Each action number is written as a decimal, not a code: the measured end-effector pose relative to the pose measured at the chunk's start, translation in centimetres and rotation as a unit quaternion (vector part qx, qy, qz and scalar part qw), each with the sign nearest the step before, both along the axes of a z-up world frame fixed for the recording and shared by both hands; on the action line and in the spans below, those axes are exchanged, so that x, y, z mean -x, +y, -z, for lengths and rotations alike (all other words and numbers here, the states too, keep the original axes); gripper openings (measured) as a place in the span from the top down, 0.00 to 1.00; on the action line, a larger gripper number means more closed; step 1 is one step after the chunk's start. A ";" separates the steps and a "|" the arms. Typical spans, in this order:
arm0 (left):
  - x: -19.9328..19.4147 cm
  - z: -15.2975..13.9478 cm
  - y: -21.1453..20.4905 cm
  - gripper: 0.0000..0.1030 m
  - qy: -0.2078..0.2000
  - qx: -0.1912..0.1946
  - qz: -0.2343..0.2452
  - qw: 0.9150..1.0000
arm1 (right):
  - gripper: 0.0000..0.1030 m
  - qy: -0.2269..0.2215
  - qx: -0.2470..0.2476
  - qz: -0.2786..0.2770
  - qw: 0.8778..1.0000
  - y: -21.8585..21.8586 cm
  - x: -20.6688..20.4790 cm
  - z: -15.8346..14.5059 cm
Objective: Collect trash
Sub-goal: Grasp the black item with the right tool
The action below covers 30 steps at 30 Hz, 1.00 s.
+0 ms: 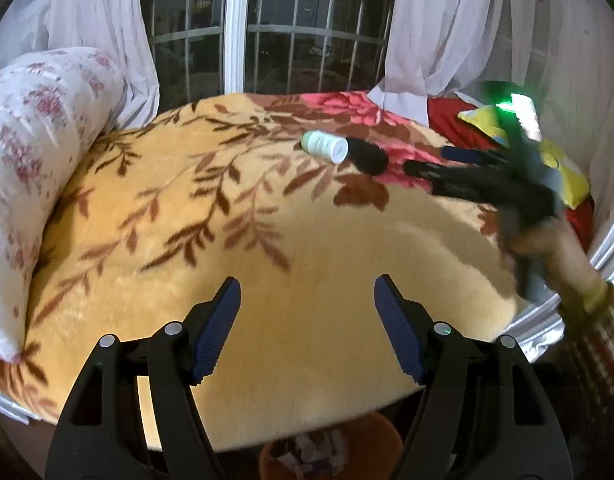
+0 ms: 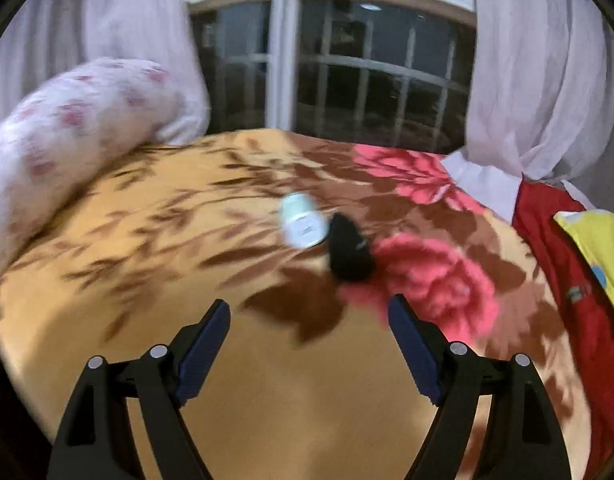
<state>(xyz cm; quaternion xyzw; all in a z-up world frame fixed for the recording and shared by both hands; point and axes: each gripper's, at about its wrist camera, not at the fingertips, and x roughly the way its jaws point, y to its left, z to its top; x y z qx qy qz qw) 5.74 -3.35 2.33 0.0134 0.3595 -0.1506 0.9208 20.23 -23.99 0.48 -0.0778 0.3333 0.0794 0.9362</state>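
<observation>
My left claw point(image 1: 307, 328) hangs released over the bed point(image 1: 267, 240), nothing between its pads. My right claw point(image 2: 309, 344) is released too, empty, short of the white bottle point(image 2: 303, 220). Bottle lies on its side mid-bed, touching a black object point(image 2: 349, 254) just right of it. Orange bin point(image 1: 331, 448) sits below the bed's near edge, scraps inside. Pillow point(image 1: 35, 152) left of the bottle.

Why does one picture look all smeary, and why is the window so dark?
Right wrist view: the white bottle and black object on the blanket smear from motion blur. Left wrist view: the bottle looks sharp, and only the right gripper blurs. Both views: the window is dark outside, the room is lit warmly, and the fisheye lens bends the edges.
</observation>
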 end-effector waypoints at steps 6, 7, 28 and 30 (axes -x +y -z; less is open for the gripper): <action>-2.4 0.4 -0.1 0.34 0.001 0.002 -0.004 1.000 | 0.23 0.034 0.033 0.017 0.999 -0.4 -8.5 2.7; -2.9 0.7 0.0 0.34 0.004 0.003 -0.005 1.000 | 0.23 0.040 0.038 0.022 0.998 -0.4 -9.8 3.4; -9.8 -0.1 -1.7 0.34 0.016 0.027 -0.021 0.999 | 0.56 0.007 -0.037 0.050 0.998 -2.6 -1.9 0.8; -12.2 -0.6 -3.3 0.34 0.003 0.019 -0.035 0.999 | 0.56 -0.018 -0.068 0.060 0.996 -3.7 0.9 -0.3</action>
